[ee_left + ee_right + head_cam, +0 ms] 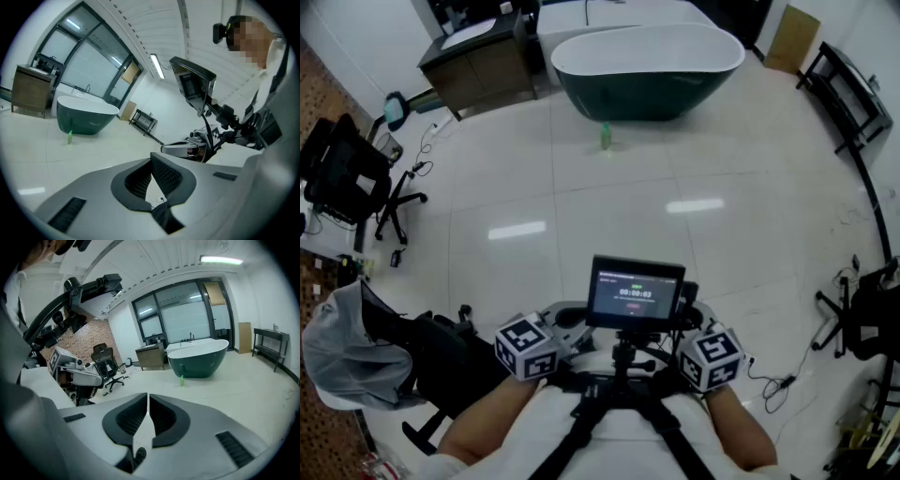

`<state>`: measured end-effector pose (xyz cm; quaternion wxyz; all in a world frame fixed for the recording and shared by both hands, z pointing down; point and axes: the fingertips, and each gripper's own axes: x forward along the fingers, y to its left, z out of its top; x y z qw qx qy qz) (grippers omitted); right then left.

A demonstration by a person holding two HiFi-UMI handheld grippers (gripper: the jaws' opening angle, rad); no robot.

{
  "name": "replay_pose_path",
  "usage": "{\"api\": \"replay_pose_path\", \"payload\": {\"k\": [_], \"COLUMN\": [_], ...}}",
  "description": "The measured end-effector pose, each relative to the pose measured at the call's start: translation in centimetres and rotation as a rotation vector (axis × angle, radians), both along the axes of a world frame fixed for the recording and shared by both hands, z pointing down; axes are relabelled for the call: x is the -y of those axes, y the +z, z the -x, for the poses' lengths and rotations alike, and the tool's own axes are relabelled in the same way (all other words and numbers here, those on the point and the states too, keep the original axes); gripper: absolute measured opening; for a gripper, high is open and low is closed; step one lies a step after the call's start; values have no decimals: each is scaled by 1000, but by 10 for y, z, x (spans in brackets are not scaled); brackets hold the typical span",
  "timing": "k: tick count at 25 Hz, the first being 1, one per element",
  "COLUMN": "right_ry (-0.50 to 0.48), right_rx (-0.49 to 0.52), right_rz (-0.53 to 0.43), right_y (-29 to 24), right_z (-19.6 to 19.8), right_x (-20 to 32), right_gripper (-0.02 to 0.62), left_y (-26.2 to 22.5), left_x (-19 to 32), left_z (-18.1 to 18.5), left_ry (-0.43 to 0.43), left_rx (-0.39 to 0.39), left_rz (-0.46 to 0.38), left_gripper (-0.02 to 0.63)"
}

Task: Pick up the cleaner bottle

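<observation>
The task has hardly begun, as far as the views show. The small green plastic cleaner bottle (606, 137) stands upright on the pale glossy tiled floor (609, 216), far out at twelve o'clock from the person in the head view. It is just in front of the dark green oval bathtub with a white rim (647, 70), on its six o'clock side, and nothing touches it. Both tools are held low and close to the person's body, on either side of the small black screen on its dark mount (635, 293), well apart from the bottle. The left tool (151, 176) has its jaws pressed together with nothing between them. From its own view the bottle shows only as a tiny green shape at about ten o'clock, beside the tub. The right tool (147, 420) is likewise brought together, with only a hairline slit between its ribbed pads (161, 417) and nothing caught in it, and it sees the bottle at roughly one o'clock across open floor. So every step is still ahead. The person must cross the floor toward the tub, spread one tool's jaws, bring them down around the bottle's body, close on it and lift. The light, narrow bottle would probably tip if nudged off-centre.
</observation>
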<state>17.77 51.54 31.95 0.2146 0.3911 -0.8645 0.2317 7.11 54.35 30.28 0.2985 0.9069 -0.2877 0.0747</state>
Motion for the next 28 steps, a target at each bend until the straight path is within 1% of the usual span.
{"api": "replay_pose_path", "payload": {"k": [8,12,16,18,20,24,26,28], "right_ry": [-14,-24,-6,2,13,69,51,-3], "right_rx": [21,14,2,0,7,31,23,24], "right_rz": [35,48,46,38,13,-61,-105,-170], "right_y": [5,12,19,18,12,-15,-29,-53], "right_z": [3,11,18,22,25,24,29,39], "right_x": [-5,-12,-14,-13,-7,21,36,61], "right_gripper": [8,8,8,8,8,8,8,9], "left_y": [6,14,19,20,15,3,2,2], "left_x": [-3,-5,-3,-3,-1,7,7,7], "left_z": [-3,13,36,44,53,72,82,88], "left_ry": [11,-45,-115,-135,-141,-149,-149,-139], "left_rx": [-2,-13,-66,-92,-117,-144,-144,-142], "left_rz": [33,47,63,67,51,9,6,1], "left_gripper": [0,0,0,0,0,0,0,0]}}
